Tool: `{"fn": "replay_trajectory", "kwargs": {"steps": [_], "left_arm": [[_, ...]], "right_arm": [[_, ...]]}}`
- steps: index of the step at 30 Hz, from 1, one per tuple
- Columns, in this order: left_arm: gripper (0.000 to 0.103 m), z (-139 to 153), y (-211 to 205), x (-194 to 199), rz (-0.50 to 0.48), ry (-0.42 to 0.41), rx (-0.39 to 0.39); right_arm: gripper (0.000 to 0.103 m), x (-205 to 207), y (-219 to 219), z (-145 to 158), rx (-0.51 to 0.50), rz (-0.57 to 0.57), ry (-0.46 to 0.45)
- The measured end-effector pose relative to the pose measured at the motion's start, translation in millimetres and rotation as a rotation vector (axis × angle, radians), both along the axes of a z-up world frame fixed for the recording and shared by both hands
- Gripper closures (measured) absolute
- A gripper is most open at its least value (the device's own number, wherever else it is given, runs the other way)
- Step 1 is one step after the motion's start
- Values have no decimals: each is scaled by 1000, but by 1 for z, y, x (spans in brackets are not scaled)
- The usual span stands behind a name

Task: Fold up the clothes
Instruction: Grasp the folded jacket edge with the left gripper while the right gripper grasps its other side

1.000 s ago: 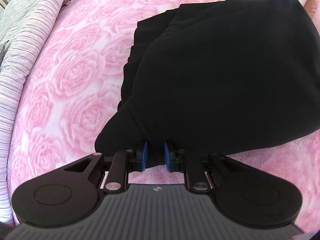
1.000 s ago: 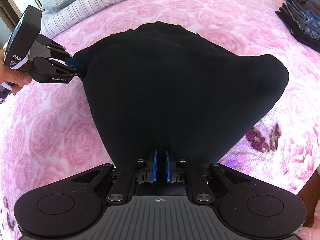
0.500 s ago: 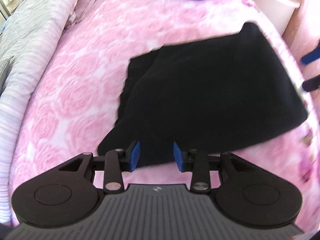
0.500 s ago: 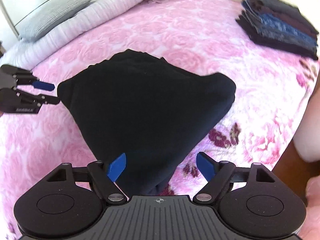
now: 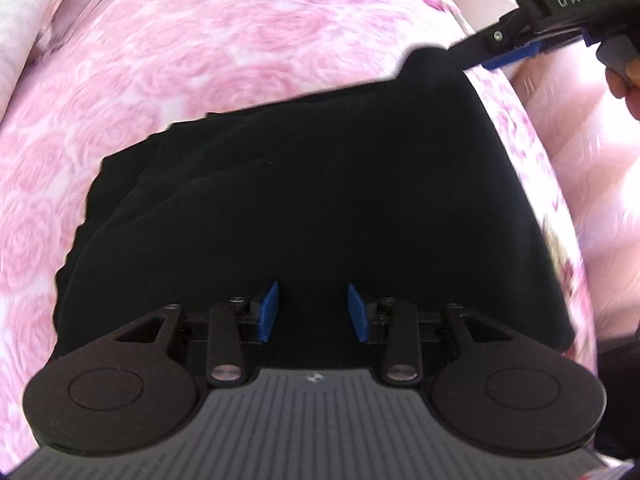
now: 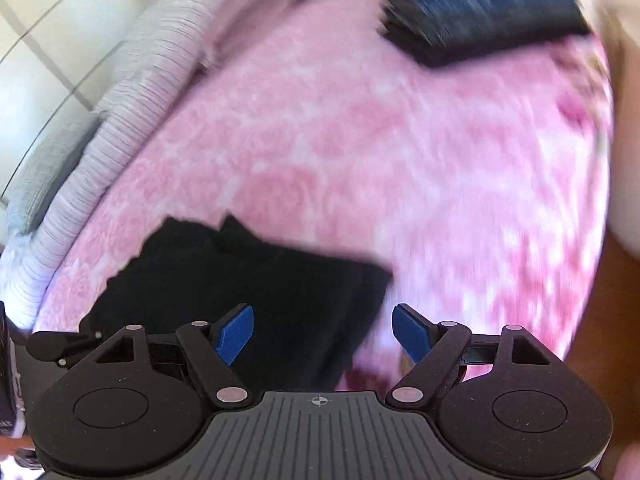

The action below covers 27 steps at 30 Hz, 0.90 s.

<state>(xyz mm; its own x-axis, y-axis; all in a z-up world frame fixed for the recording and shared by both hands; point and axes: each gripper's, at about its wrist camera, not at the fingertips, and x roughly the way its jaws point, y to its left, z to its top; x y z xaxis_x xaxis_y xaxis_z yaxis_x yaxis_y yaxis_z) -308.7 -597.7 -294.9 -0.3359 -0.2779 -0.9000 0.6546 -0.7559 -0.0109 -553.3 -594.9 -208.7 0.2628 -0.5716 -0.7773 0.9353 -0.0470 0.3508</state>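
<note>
The left gripper (image 5: 312, 307) was found released, jaws apart over the near edge of the folded garment (image 5: 312, 200). The right gripper (image 6: 323, 331) was likewise released, empty. The garment was laid flat on the bed (image 5: 224, 56); a clothes stack (image 6: 484, 8) was noted beyond.

Both wrist views low over bed, sharing black garment (image 5: 312, 200), stacked clothes (image 6: 480, 8)

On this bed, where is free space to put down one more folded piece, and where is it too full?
Free: the pink rose bedspread between the black folded garment and the stack of folded clothes, and the strip between the garment and the striped pillows. Crowded: the near corner, where the garment lies under the open left gripper and right gripper.
</note>
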Motion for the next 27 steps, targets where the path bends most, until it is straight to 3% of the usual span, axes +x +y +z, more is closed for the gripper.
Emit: {"fn": "replay_trajectory", "kwargs": {"steps": [3,6,9,12,15,17,20,22,24,27], "left_arm": [[70,17,-10,23,113,40,-8],[70,26,-37,48,242,42,-16],[70,16,-71,62,295,12,-24],[70,-1,-101,68,278,36,26],[71,-4,-114,71,206,127,76],[71,-12,-127,70,179,180,124],[71,-27,-139,65,185,185,175],[72,-30,-139,62,174,172,178],[79,-23,-134,60,163,163,143],[82,-16,-125,65,180,165,91]], "right_arm": [[23,10,-24,13,-73,182,-6],[23,28,-58,8,-47,360,-72],[23,49,-97,-8,5,505,-97],[24,69,-129,-31,79,618,-94],[43,69,-146,-50,144,658,-130],[45,68,-149,-58,167,680,-145],[63,68,-150,-67,203,684,-149],[97,70,-151,-65,211,672,-146],[99,72,-152,-63,218,661,-144],[99,86,-158,-38,110,715,-67]]}}
